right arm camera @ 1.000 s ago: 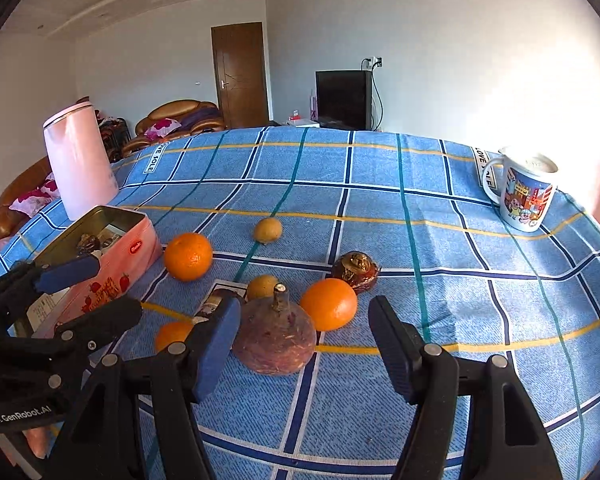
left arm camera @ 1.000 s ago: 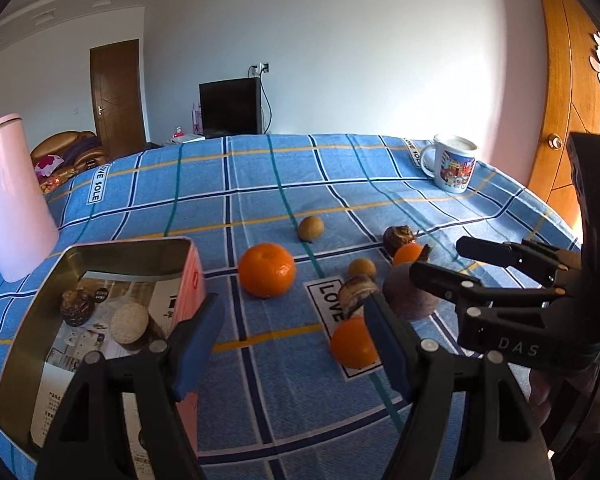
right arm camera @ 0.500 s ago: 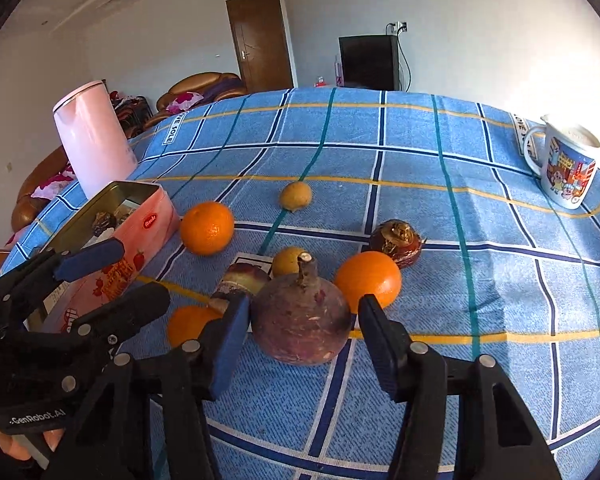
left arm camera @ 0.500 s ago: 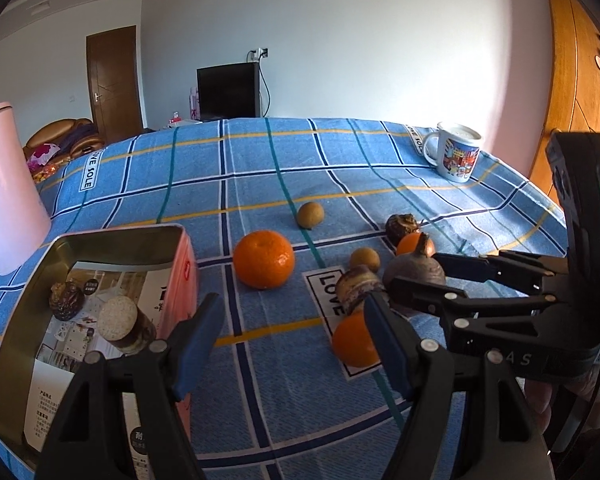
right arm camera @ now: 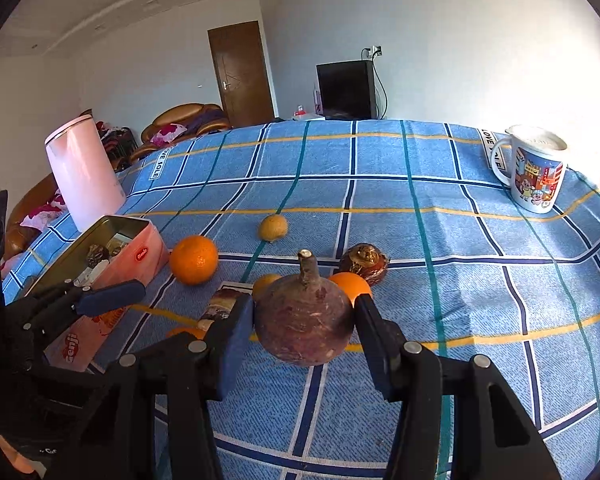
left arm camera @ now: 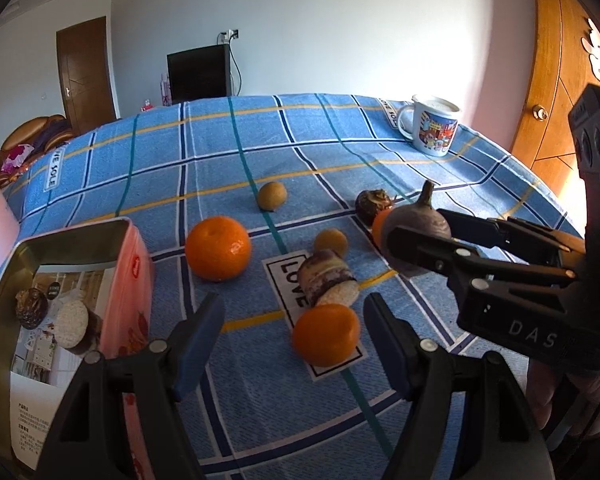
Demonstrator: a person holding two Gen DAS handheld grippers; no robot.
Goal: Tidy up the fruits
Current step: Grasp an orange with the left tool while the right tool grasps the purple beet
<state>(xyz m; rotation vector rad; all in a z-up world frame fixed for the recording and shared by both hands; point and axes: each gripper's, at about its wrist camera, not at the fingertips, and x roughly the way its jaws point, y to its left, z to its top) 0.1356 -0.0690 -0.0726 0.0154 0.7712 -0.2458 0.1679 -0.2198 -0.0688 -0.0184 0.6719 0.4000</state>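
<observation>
My right gripper [right arm camera: 304, 330] is shut on a round dark purple fruit with a stem [right arm camera: 305, 322] and holds it above the cloth; the fruit also shows in the left wrist view [left arm camera: 418, 226]. My left gripper [left arm camera: 294, 334] is open, with a small orange [left arm camera: 326, 334] on the cloth between its fingers. A large orange [left arm camera: 218, 248], a cut purple root [left arm camera: 328, 282], two small yellow-brown fruits [left arm camera: 273, 196] [left arm camera: 331, 242] and a dark brown fruit [left arm camera: 374, 204] lie on the blue checked tablecloth [left arm camera: 220, 160]. An open pink tin [left arm camera: 80, 304] at left holds two items.
A printed mug [right arm camera: 534, 174] stands at the far right of the table. A pink jug [right arm camera: 84, 172] stands at the far left behind the tin. A wooden door [left arm camera: 556, 80] is close on the right.
My right gripper has closed on the purple fruit and lifted it off the cloth. My left gripper has moved forward around the small orange.
</observation>
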